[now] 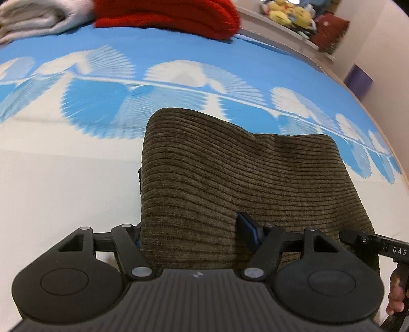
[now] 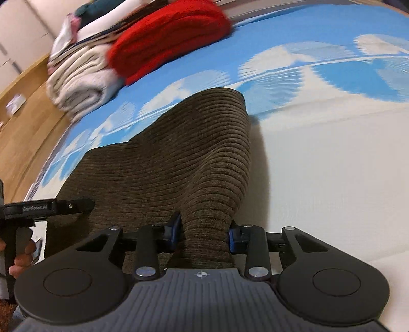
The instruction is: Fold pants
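Surface: I am working over a bed cover point(image 1: 64, 178), white near me and blue with white fan-like prints farther away.
Room: I see a wooden floor point(image 2: 28, 102) on the left of the right wrist view, and a pale ledge with plush toys point(image 1: 288, 12) at the top right of the left wrist view.
Clutter: a folded red blanket point(image 2: 168, 35) lies at the far end of the bed, touching a stack of cream and white laundry point(image 2: 81, 79).
Pants: the brown corduroy pants point(image 1: 225, 173) lie on the white part of the cover, the near edge lifted and draping away from both grippers.
Left gripper point(image 1: 194, 229): my jaws stand wide apart with the cloth between them; one blue pad point(image 1: 248, 227) presses against the fabric, the other is mostly hidden behind the fold, so I cannot tell whether the grip is firm.
Right gripper point(image 2: 204, 232): my jaws are drawn in narrow, both blue pads point(image 2: 175, 229) squeezing a bunched ridge of the pants.
Other hand: fingers on the left gripper's handle show at the right wrist view's left edge.
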### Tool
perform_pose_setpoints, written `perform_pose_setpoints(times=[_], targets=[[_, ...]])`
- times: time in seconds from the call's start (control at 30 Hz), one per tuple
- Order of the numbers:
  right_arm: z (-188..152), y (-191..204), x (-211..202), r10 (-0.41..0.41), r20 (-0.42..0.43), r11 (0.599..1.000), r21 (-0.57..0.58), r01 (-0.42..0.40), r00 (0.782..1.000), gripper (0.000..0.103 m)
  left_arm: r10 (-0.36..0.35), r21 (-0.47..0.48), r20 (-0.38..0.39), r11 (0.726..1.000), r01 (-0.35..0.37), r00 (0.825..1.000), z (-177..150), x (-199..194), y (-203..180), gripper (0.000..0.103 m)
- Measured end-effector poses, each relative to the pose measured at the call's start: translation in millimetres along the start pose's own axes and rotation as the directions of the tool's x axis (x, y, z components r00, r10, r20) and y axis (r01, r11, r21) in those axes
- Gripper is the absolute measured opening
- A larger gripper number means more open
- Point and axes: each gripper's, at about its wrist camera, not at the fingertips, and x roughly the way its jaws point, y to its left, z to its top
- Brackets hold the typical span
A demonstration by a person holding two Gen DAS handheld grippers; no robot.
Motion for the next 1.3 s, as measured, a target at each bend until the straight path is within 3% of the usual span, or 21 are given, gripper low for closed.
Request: perform_pose_setpoints(times=[0.3, 0.5, 0.57, 0.63, 0.73, 0.8, 0.93, 1.0, 1.07, 1.13, 1.3], targets=[[20.1, -53.3, -11.8, -0.048, 0.039, 0.996, 0.074, 0.045, 0.998, 0.036, -0.038, 0.047, -0.012, 0.998, 0.038, 0.999, 19.0, 30.3, -49.0, 0.074], [22.7, -62.2, -13.1, -0.068, 0.046, 0.992, 0.108, 0.062, 0.997, 0.037, -0.046, 0.038, 0.005, 0.998, 0.046, 0.999, 17.7, 37.4, -54.0, 0.076], [21.7, -61.4, -10.1, -0.084, 0.044, 0.99, 0.121, 0.078, 0.996, 0.041, -0.049, 0.023, 0.005, 0.999, 0.049, 0.999, 16.2, 34.3, -50.0, 0.081], [19.0, -53.6, -9.7, -0.14, 0.051, 0.984, 0.117, 0.133, 0.989, 0.056, -0.016, 0.017, 0.017, 1.0, 0.016, 1.0, 12.1, 25.9, -47.3, 0.088], [17.2, -33.0, -18.5, -0.219, 0.078, 0.976, 0.021, 0.218, 0.973, 0.07, 0.025, 0.019, 0.032, 0.999, -0.026, 0.999, -2.9, 9.5, -44.9, 0.091], [13.1, -15.8, -33.6, -0.261, 0.127, 0.962, -0.042, 0.268, 0.957, 0.078, 0.053, 0.025, 0.037, 0.998, -0.054, 0.998, -16.5, -0.5, -43.4, 0.1], [-11.6, 16.7, -52.1, -0.214, 0.123, 0.957, -0.173, 0.234, 0.969, 0.086, 0.107, 0.104, 0.057, 0.988, -0.112, 0.993, -45.4, -9.4, -48.2, 0.103], [-32.2, 33.5, -40.4, -0.263, 0.092, 0.916, -0.289, 0.279, 0.96, 0.091, 0.113, 0.114, 0.071, 0.986, -0.12, 0.991, -56.7, -9.1, -48.9, 0.103], [-56.9, 44.4, -27.3, -0.312, 0.155, 0.849, -0.398, 0.348, 0.937, 0.094, 0.117, 0.114, 0.097, 0.985, -0.128, 0.988, -63.7, -6.2, -47.2, 0.103], [-70.1, 45.8, -24.3, -0.31, 0.233, 0.832, -0.403, 0.381, 0.922, 0.096, 0.12, 0.092, 0.091, 0.987, -0.128, 0.989, -66.5, -9.3, -45.6, 0.103], [-65.6, 52.2, -60.8, -0.365, 0.25, 0.87, -0.251, 0.424, 0.897, 0.096, 0.115, 0.114, 0.067, 0.986, -0.122, 0.991, -83.5, -62.3, -49.0, 0.103]])
